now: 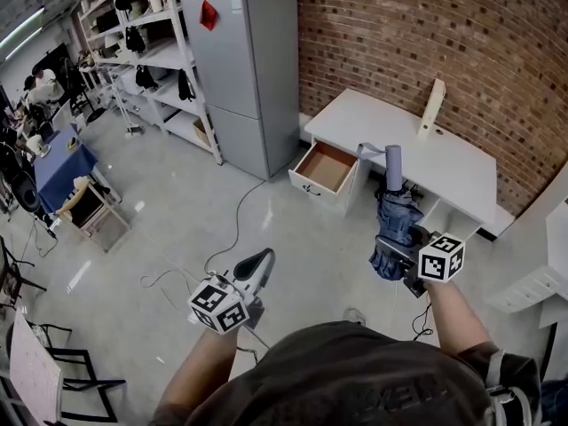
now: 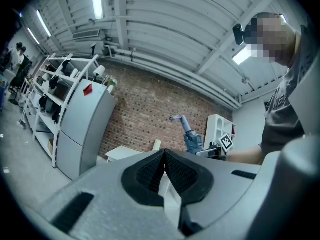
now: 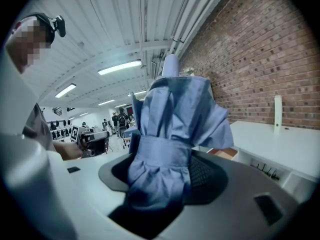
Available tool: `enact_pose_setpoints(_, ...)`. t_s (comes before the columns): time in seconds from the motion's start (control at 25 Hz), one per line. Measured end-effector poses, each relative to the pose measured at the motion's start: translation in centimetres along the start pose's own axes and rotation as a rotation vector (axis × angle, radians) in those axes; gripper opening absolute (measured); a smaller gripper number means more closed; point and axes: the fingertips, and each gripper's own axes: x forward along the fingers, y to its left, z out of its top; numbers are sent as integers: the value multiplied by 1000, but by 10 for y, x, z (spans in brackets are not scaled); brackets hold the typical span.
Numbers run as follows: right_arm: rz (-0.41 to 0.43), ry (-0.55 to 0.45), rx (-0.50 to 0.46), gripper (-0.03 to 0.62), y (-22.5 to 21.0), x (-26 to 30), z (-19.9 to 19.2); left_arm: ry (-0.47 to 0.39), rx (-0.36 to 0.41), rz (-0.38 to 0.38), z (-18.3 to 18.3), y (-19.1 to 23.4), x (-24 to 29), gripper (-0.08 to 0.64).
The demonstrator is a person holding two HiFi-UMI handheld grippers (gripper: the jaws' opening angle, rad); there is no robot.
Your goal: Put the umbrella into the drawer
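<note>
White desk [image 1: 461, 165] against brick wall [image 1: 426, 25], drawer [image 1: 325, 168] open.

no legible text, labels or numbers

Left gripper [image 1: 264, 260] is held out low, jaws pressed together with nothing between them. Right gripper [image 1: 401, 248] is further out, jaws clamped on the folded umbrella [image 1: 393, 216], which sticks out past its fingertips. Both forearms are bare.

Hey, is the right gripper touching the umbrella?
Touching. The right gripper view shows the right gripper with its fingers clamped on the folded blue umbrella, fabric bunched between them.
</note>
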Motion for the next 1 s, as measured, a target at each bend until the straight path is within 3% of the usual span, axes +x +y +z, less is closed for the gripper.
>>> enact_pose_setpoints(0.36, 56, -2, 6, 253, -64, 43, 19, 27, 10, 63, 0, 31, 50, -2)
enact_pose_setpoints(1.0, 225, 4, 10, 253, -311, 138, 97, 36, 24, 218, 14, 113, 292, -2)
